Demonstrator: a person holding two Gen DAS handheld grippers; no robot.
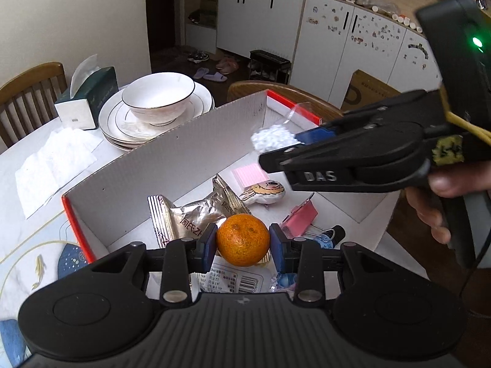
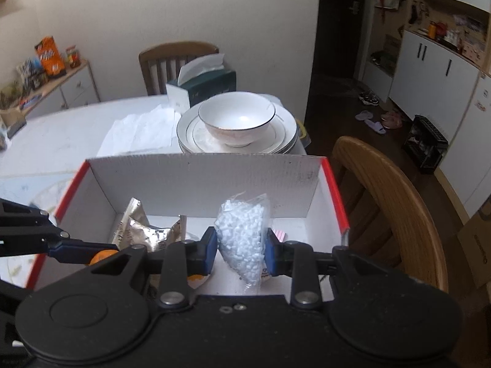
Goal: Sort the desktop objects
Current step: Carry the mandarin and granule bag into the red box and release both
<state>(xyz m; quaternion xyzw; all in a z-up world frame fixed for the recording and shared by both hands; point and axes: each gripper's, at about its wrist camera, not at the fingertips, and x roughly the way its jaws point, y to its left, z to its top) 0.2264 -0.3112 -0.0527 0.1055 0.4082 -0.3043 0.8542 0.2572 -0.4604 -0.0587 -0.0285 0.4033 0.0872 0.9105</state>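
My left gripper [image 1: 243, 240] is shut on a small orange [image 1: 243, 239], held over the near end of a white cardboard box with red edges [image 1: 172, 153]. My right gripper [image 2: 241, 245] is shut on a clear bag of white beads [image 2: 242, 239], also above the box [image 2: 199, 181]. From the left wrist view the right gripper [image 1: 276, 150] reaches in from the right with the bead bag [image 1: 271, 137] at its tips. In the box lie silver snack packets [image 1: 196, 214], a pink binder clip [image 1: 299, 219], a pink pad [image 1: 250, 173] and a small painted figure [image 1: 265, 190].
Behind the box stands a white bowl [image 1: 158, 93] on stacked plates [image 1: 122, 128], with a tissue box [image 1: 87, 98] and paper towels [image 1: 55, 162] to the left. Wooden chairs [image 2: 396, 202] flank the table. A person's hand [image 1: 442, 202] grips the right tool.
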